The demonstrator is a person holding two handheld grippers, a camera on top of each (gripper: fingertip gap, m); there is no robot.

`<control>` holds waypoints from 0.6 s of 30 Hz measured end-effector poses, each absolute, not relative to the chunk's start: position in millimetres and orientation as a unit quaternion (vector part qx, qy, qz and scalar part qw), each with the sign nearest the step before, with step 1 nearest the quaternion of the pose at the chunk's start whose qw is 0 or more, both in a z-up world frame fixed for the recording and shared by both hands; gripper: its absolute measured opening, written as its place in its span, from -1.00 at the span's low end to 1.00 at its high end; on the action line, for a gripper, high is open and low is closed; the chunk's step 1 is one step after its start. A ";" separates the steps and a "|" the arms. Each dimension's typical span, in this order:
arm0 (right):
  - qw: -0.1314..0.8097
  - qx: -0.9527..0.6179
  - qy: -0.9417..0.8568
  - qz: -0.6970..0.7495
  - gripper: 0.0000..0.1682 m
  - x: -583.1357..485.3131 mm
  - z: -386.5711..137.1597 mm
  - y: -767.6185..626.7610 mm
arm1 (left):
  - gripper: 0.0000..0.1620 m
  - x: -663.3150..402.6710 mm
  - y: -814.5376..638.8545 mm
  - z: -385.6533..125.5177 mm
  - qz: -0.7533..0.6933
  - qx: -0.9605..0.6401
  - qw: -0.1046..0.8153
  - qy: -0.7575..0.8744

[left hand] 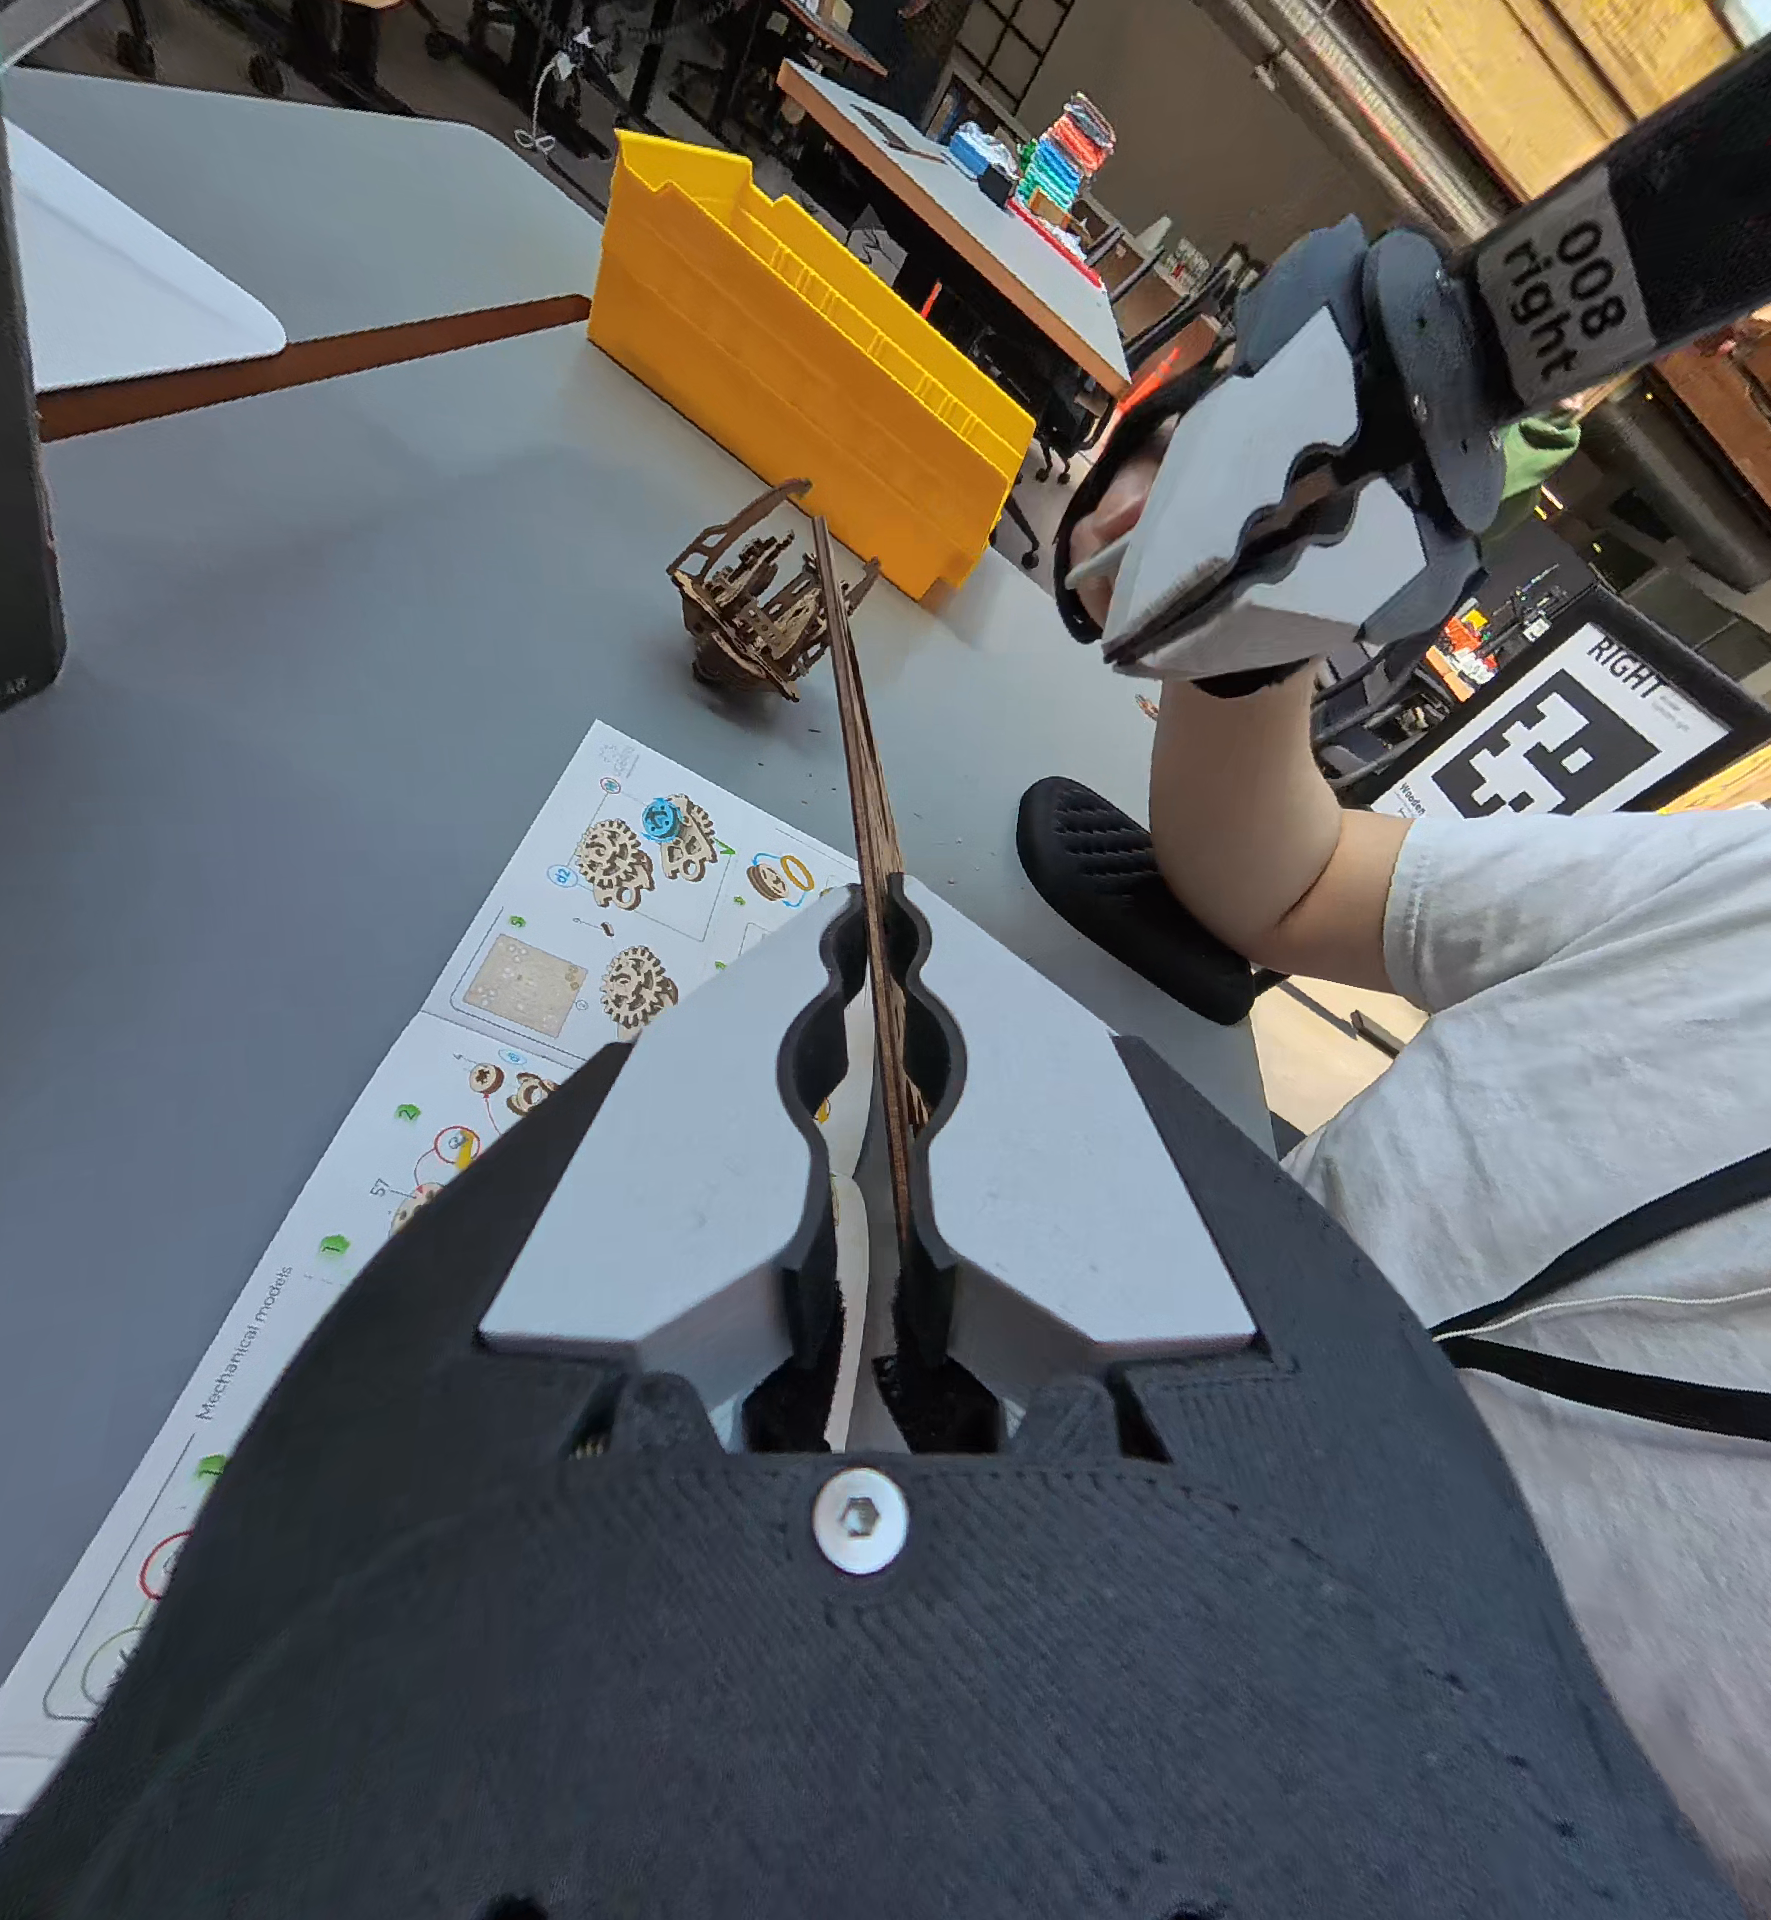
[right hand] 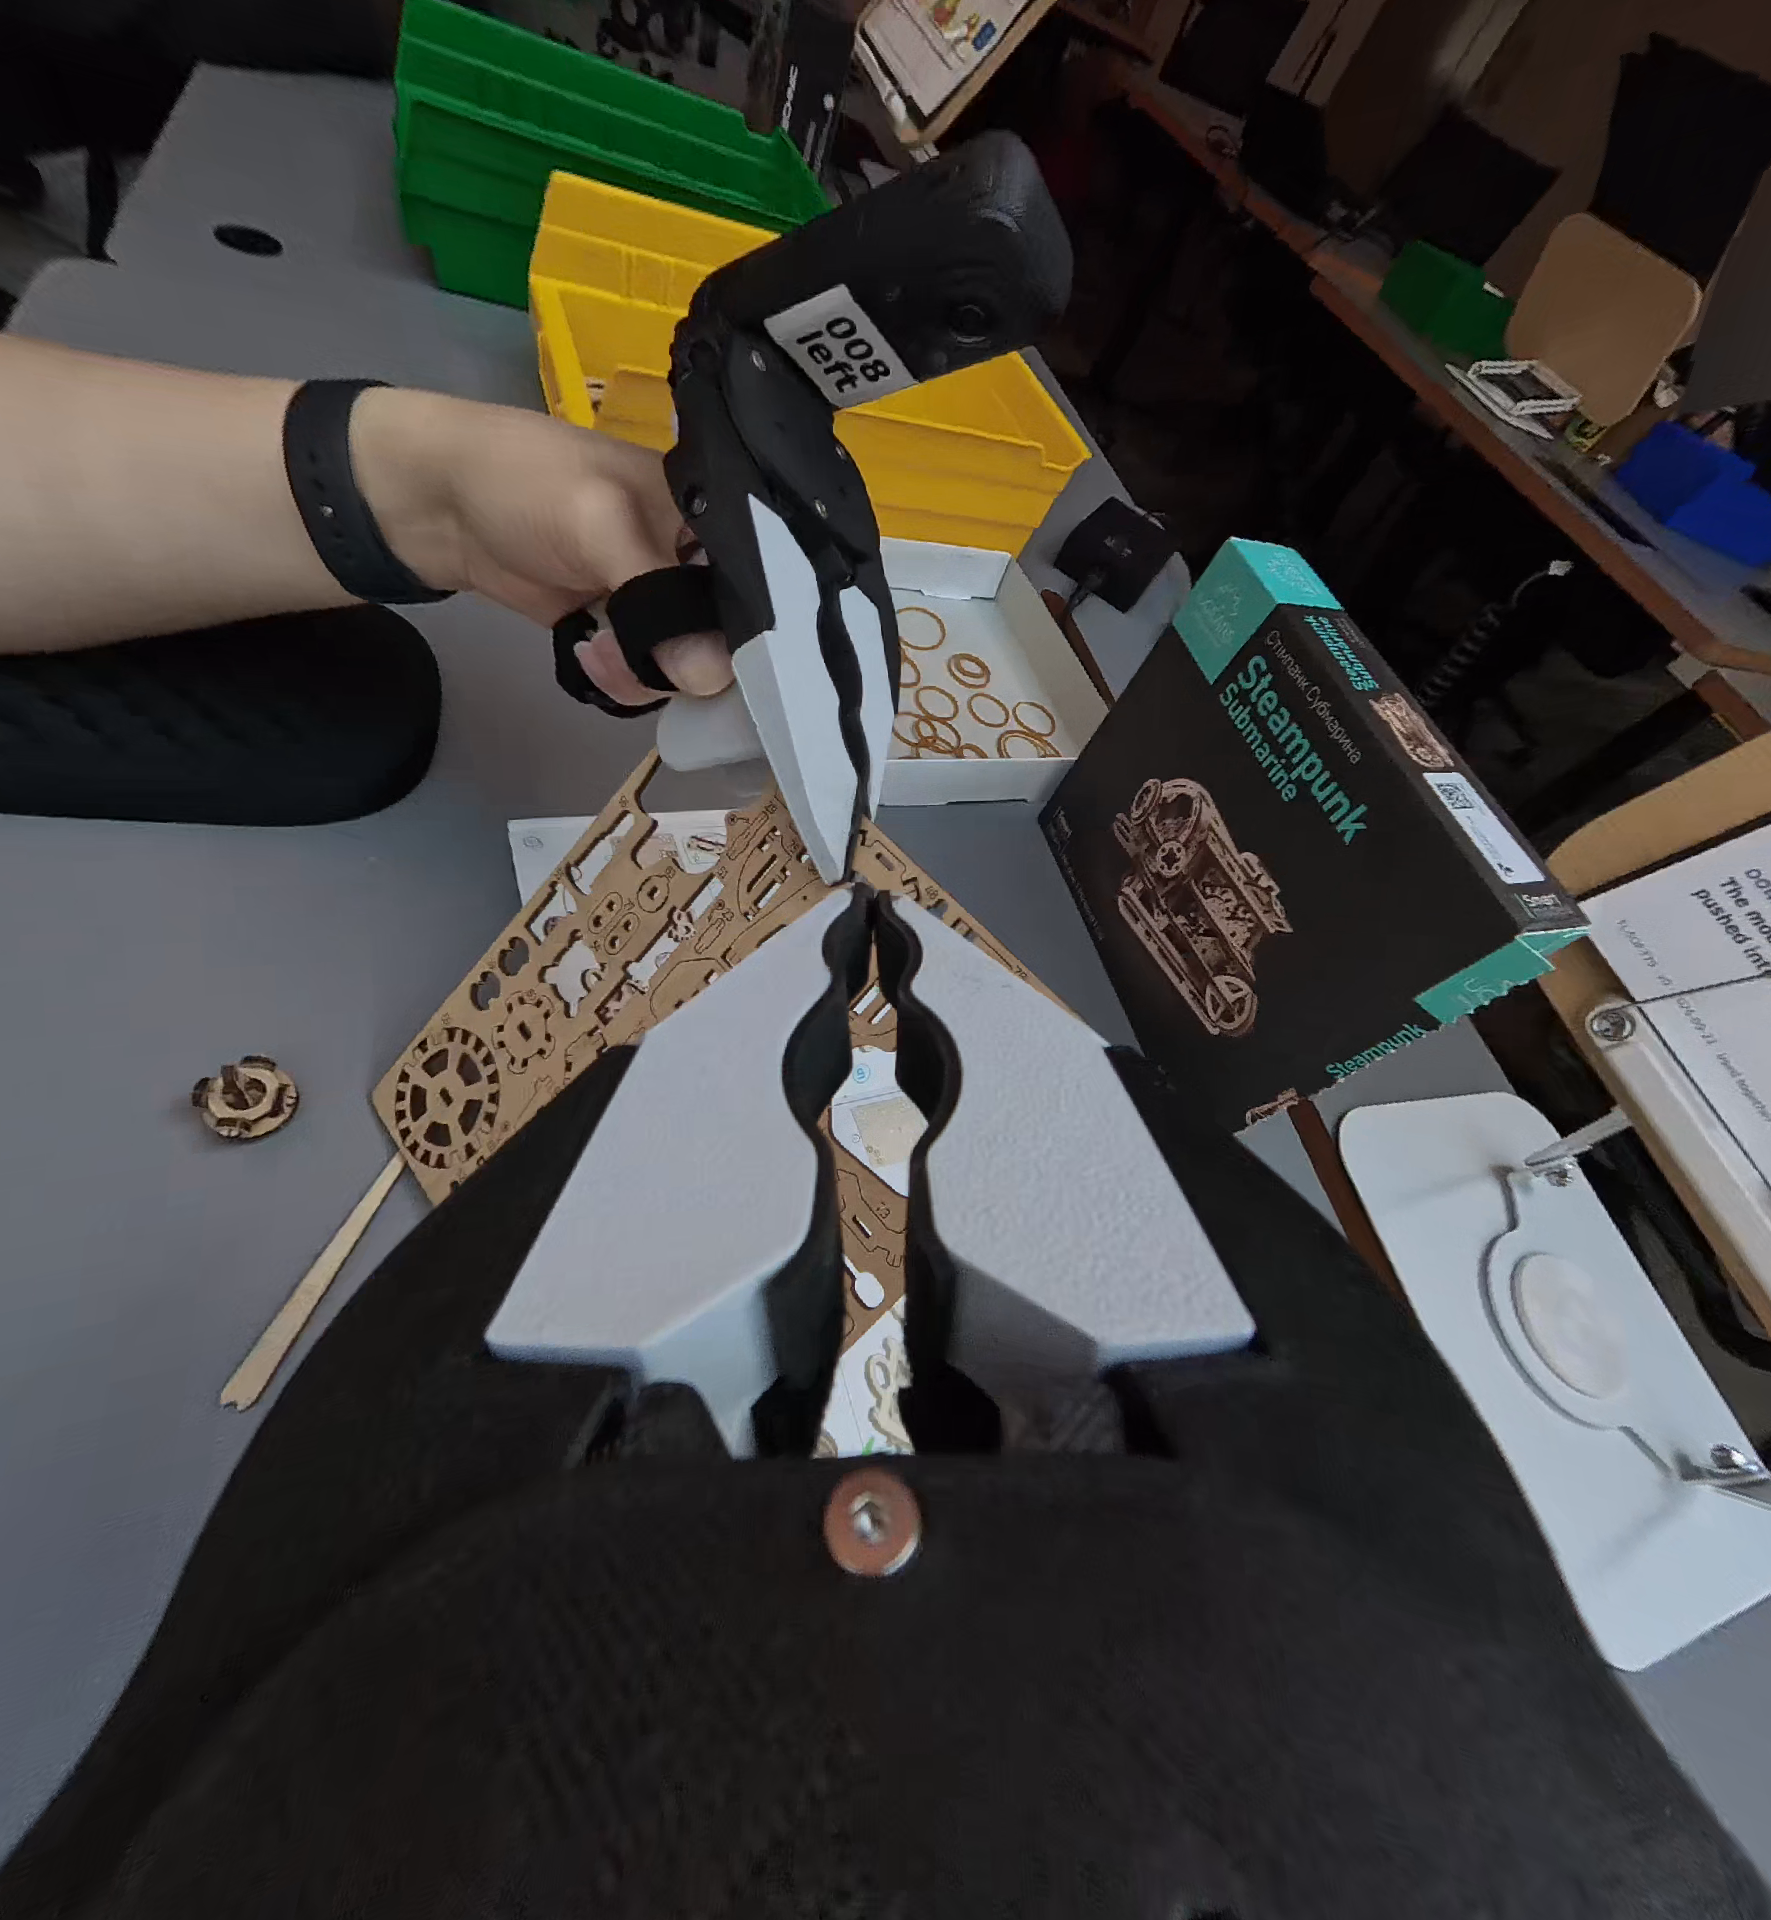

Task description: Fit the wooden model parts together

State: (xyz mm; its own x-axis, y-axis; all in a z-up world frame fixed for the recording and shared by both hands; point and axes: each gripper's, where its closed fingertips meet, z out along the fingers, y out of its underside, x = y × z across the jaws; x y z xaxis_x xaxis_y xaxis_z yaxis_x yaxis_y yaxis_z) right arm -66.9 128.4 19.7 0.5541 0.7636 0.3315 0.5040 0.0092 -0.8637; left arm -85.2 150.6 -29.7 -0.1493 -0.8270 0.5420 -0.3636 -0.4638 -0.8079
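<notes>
My left gripper (left hand: pixel 876 894) is shut on a thin laser-cut wooden parts sheet (left hand: pixel 855 707), seen edge-on here and held tilted above the table. In the right wrist view the sheet (right hand: pixel 590 956) shows its cut-out gears, with the left gripper (right hand: pixel 845 868) pinching its upper corner. My right gripper (right hand: pixel 868 906) is shut, its tips just in front of the left gripper's tip; I see nothing between its jaws. In the left wrist view the right gripper (left hand: pixel 1120 644) hangs in the air to the right of the sheet. A partly built wooden model (left hand: pixel 756 613) stands on the grey table (left hand: pixel 289 779).
An instruction sheet (left hand: pixel 548 987) lies under the left gripper. A small wooden gear piece (right hand: pixel 242 1096) and a wooden stick (right hand: pixel 309 1288) lie at left. A white tray of rings (right hand: pixel 974 707), yellow bins (right hand: pixel 943 447), green bins (right hand: pixel 569 135) and the kit box (right hand: pixel 1307 831) stand behind. A black wrist rest (left hand: pixel 1120 894) sits at the table edge. My right fingertips sit around 6 centimeters from my left ones. Both grippers' tips are roughly 25 centimeters from the partly built wooden model (left hand: pixel 756 613).
</notes>
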 end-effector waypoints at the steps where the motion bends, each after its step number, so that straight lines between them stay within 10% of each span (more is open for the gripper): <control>1: 0.538 -0.699 -0.462 0.093 -1.00 -70.6 11.3 131.7 | -0.99 -85.0 152.2 -31.2 -0.588 -0.625 0.195 0.475; 18: 0.497 -0.729 -0.471 0.004 -1.00 -89.6 -40.3 148.5 | -0.99 -83.5 147.8 -33.5 -0.588 -0.629 0.185 0.474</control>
